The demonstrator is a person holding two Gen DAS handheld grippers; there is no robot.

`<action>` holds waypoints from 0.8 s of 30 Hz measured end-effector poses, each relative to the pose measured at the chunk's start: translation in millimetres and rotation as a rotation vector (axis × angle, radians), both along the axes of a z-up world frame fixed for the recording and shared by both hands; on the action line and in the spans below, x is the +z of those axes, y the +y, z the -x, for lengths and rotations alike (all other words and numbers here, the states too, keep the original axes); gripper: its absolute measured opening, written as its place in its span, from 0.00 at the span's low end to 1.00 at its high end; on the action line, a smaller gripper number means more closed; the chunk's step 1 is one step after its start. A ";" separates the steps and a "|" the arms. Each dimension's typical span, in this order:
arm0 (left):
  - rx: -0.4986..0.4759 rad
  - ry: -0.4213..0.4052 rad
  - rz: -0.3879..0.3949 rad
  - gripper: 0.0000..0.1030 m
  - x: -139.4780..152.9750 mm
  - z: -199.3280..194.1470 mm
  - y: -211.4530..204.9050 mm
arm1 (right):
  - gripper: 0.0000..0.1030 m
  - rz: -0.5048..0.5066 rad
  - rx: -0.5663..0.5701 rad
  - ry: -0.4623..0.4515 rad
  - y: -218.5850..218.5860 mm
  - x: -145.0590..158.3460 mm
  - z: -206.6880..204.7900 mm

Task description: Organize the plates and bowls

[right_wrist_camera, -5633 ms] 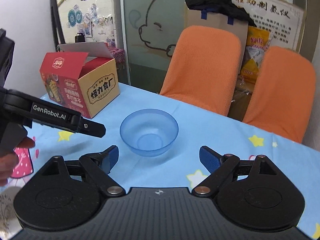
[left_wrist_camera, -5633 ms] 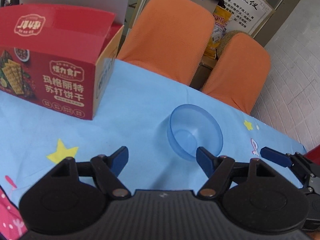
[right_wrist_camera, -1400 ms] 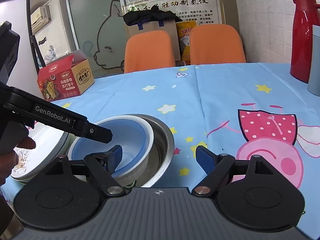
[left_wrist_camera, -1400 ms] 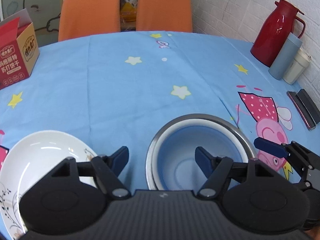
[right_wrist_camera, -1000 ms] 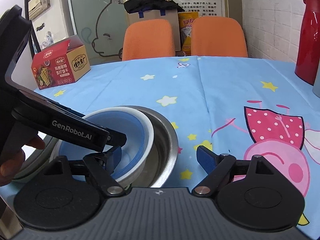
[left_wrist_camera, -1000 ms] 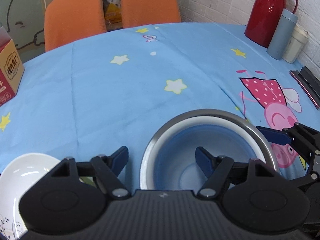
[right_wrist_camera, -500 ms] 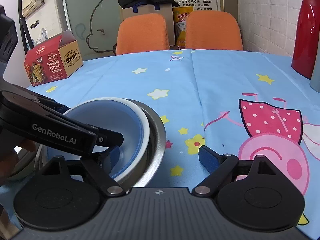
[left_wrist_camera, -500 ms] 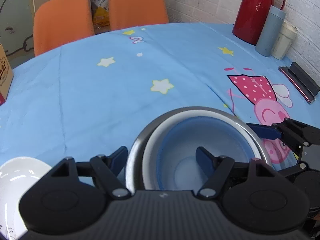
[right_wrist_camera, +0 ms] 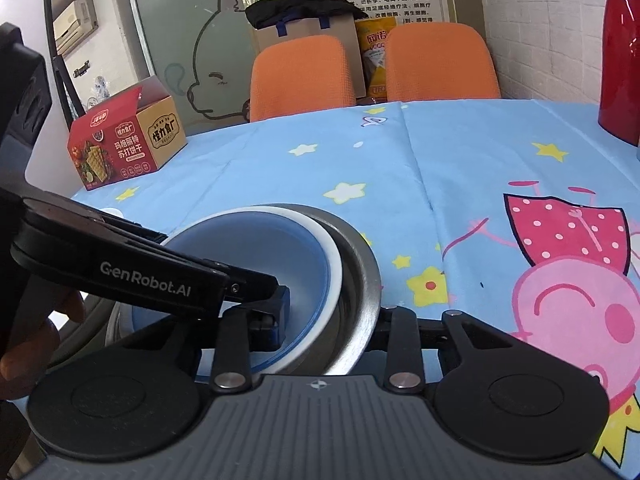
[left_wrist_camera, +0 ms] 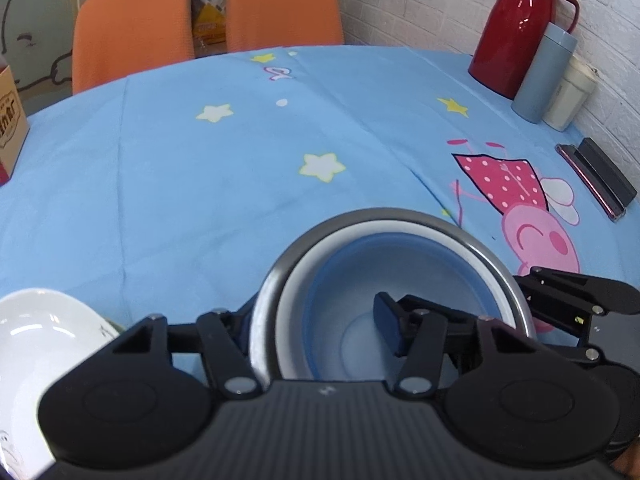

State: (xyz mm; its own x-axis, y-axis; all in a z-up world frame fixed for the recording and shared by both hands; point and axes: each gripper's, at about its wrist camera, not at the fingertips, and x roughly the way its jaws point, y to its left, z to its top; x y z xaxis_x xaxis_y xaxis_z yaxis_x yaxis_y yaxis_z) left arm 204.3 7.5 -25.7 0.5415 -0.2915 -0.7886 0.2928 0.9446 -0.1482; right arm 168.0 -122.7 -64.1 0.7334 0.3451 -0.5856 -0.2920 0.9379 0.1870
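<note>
black left gripper [right_wrist_camera: 280,312] reads "genrobot.ai" — straddling nested bowls' [right_wrist_camera: 320,264] rim.

Tbl [left_wrist_camera: 200,184]: bowl stack [left_wrist_camera: 400,224], plate [left_wrist_camera: 36,332], box [right_wrist_camera: 128,144].

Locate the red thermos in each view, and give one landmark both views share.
Left wrist: the red thermos stands at upper right, by the brick wall, beside a grey flask.
Right wrist: cut off at the right edge, upper corner.
Shared landmark: the two orange chairs behind the table.
</note>
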 end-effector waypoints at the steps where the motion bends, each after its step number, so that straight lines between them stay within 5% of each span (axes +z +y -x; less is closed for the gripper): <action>1: 0.012 0.008 0.006 0.48 1.0 -0.2 -1.8 | 0.56 0.007 -0.011 0.003 0.0 1.0 0.6; 15: 0.042 -0.057 0.087 0.43 42.7 15.3 -31.5 | 0.64 0.058 -0.091 -0.094 -22.8 37.5 24.9; 24: 0.186 -0.144 0.038 0.41 71.0 45.1 42.6 | 0.68 0.016 0.086 -0.148 43.3 58.0 22.4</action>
